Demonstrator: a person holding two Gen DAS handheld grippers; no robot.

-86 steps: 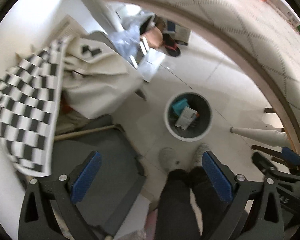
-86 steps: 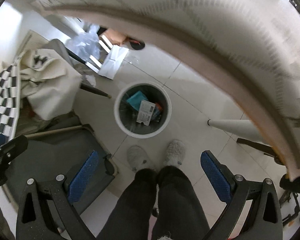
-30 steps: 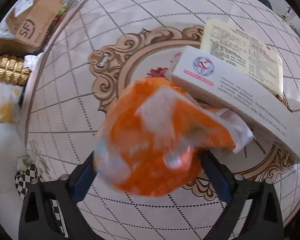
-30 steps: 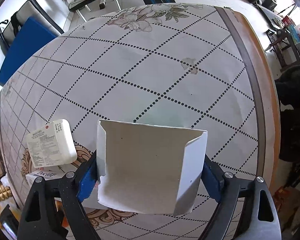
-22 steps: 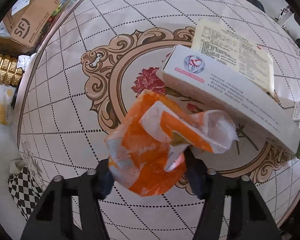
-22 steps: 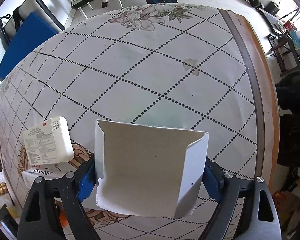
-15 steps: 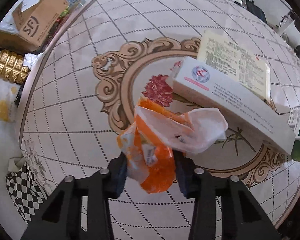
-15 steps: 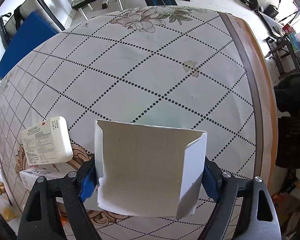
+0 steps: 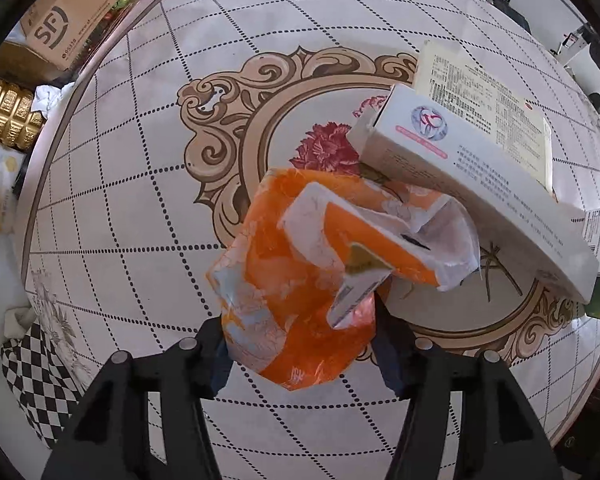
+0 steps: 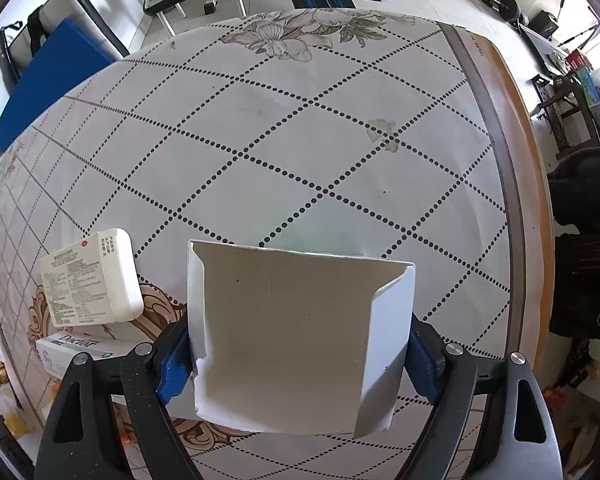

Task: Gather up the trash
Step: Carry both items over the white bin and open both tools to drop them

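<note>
Patterned round table [image 10: 300, 140], tiled floor [image 10: 440, 4]

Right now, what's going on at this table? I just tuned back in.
A person is clearing trash off the patterned table with a claw in each hand. The left claw has the crumpled orange-and-white wrapper between its fingers; its jaws have just been opening, so the hold looks loose. The right claw is shut on an opened white carton. A long white box and a flat printed packet lie beside the wrapper, not yet picked up.
</note>
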